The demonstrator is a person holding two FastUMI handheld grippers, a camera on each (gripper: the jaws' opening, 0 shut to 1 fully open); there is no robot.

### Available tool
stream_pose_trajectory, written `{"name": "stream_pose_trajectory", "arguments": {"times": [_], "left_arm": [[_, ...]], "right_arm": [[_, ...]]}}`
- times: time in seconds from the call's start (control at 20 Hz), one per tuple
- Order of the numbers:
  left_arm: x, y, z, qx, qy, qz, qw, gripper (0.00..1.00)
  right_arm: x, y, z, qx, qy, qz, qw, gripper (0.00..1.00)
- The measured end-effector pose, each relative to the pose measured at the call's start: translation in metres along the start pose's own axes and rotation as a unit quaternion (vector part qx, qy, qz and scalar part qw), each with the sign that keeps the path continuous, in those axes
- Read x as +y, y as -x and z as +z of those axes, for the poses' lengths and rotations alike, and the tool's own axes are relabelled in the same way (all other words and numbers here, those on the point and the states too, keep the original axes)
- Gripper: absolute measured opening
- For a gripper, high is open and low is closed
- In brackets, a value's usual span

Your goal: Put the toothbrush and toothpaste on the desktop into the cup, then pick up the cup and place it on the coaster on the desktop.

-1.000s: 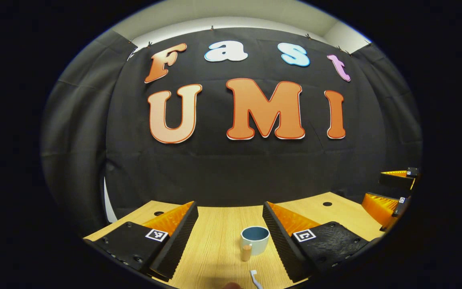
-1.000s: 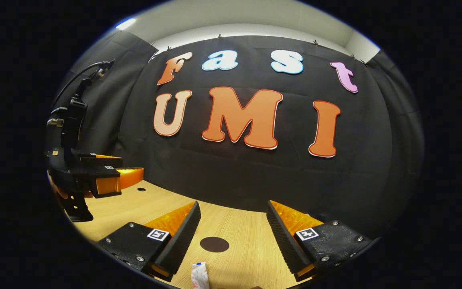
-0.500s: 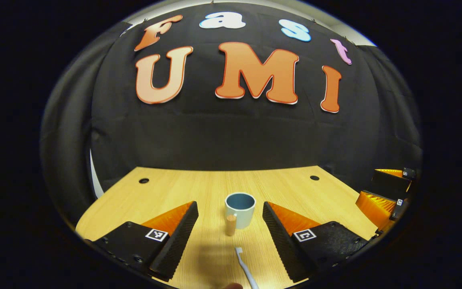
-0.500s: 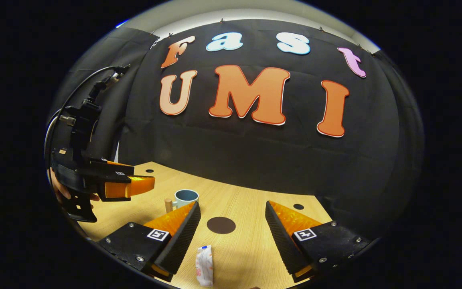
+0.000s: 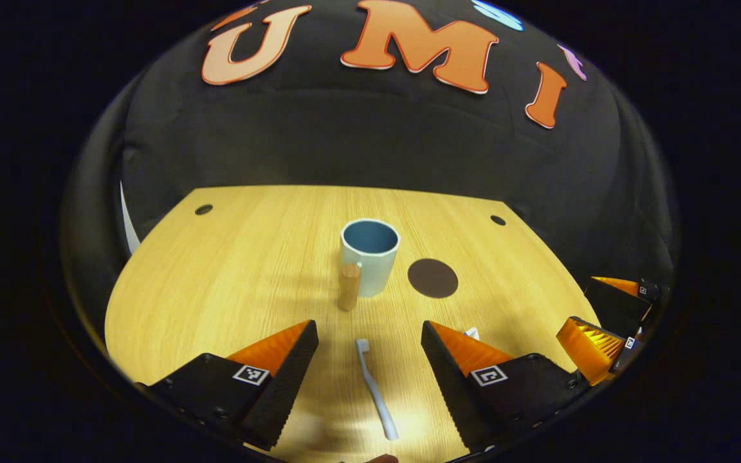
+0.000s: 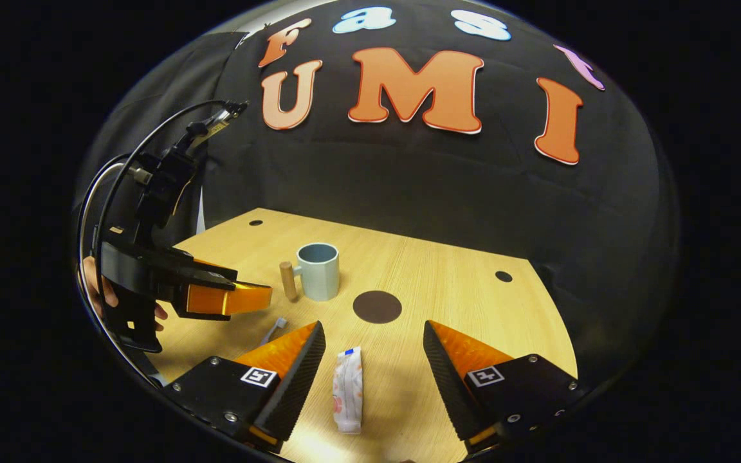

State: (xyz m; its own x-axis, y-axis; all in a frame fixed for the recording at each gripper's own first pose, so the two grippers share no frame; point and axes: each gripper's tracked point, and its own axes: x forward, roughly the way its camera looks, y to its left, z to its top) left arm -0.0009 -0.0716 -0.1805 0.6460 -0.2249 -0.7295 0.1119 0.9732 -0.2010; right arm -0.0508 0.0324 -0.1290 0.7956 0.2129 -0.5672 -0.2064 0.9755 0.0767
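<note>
While its ridged black-and-orange fingers stand wide apart and grip nothing, the left gripper point(image 5: 367, 360) hangs over the wooden desktop point(image 5: 229, 270) with the toothbrush point(image 5: 375, 389) lying flat between them, bristle head toward twelve o'clock. Farther along twelve o'clock stands the cup point(image 5: 369, 256), a pale blue mug, upright, with a round wooden peg handle facing the camera. The coaster point(image 5: 433, 278), a flat dark brown disc, lies just beside the cup at about one o'clock, apart from it.

In the right gripper view, the right gripper point(image 6: 374, 363) is likewise spread open above the desk, and the toothpaste point(image 6: 348, 389), a soft white crinkled tube, lies lengthwise between its fingers, touching neither. The coaster sits ahead at twelve o'clock, the cup at eleven. At nine o'clock a hand point(image 6: 95, 292) holds the left gripper.
</note>
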Motion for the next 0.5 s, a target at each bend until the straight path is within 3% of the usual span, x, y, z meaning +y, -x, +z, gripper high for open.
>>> {"name": "stream_pose_trajectory", "arguments": {"times": [0.1,0.2,0.5], "left_arm": [[0.005,-0.005,0.006,0.052,0.025,-0.02,0.998,0.96],[0.011,-0.002,-0.005,0.1,0.032,-0.008,0.994,0.99],[0.015,0.001,-0.005,0.184,0.04,0.016,0.982,0.9]], "right_arm": [[0.012,-0.006,-0.009,0.021,-0.002,0.019,1.0,0.9],[0.016,-0.012,-0.025,0.045,0.007,0.024,0.999,0.89],[0.027,-0.031,-0.066,0.12,0.027,0.043,0.991,0.86]]}}
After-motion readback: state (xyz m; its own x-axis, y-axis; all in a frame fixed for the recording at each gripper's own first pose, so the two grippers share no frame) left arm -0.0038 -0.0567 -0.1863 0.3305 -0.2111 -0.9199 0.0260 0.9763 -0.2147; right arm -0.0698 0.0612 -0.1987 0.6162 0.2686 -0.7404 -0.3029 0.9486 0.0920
